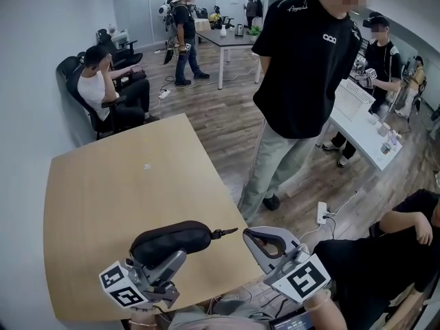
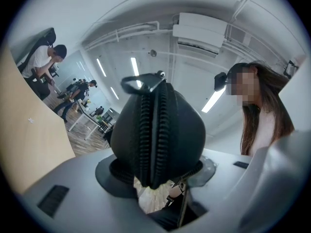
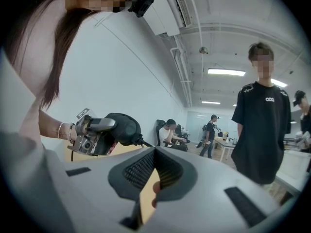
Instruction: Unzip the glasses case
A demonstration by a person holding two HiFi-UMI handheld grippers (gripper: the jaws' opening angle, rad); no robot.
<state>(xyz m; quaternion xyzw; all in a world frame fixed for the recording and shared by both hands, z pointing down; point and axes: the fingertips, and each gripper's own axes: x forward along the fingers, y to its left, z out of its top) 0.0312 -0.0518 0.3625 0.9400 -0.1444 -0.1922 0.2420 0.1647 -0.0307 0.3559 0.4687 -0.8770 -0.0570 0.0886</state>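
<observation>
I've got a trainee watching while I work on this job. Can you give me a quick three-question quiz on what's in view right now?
1. True or false: the left gripper holds the glasses case in its jaws.
2. Along the side that shows, the case's zip is: A) wide open, B) closed, C) torn off.
3. Fill in: the right gripper has its jaws together, holding ____.
Key: 1 true; 2 B; 3 nothing.
</observation>
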